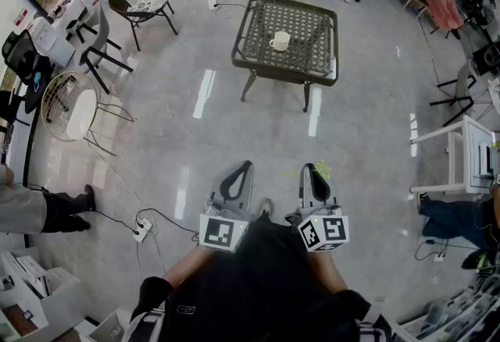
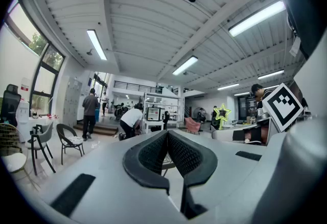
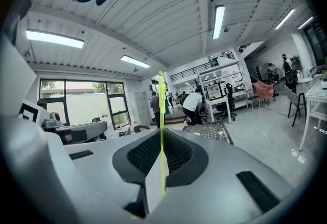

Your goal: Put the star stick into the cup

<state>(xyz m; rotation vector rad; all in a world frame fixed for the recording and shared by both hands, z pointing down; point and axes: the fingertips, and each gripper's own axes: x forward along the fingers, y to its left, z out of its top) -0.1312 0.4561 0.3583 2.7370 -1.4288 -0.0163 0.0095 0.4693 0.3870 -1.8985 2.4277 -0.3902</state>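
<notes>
The star stick [image 3: 162, 131] is a thin yellow-green stick, and my right gripper [image 3: 161, 138] is shut on it. It runs edge-on up between the jaws. Its star [image 2: 222, 112] shows in the left gripper view, and a yellow-green bit [image 1: 323, 170] shows beside my right gripper [image 1: 311, 170] in the head view. My left gripper [image 1: 247, 169] is shut with nothing in it, its pads [image 2: 153, 154] meeting at the tip. The white cup [image 1: 280, 40] stands upright on a dark wicker table [image 1: 266, 55] across the floor, well ahead of both grippers.
Glossy grey floor lies between me and the table. A power strip [image 1: 141, 232] with cables is at my left. Chairs stand at the left [image 1: 145, 5] [image 1: 72, 109] and a white chair [image 1: 467, 151] at the right. People stand or sit around the room's edges.
</notes>
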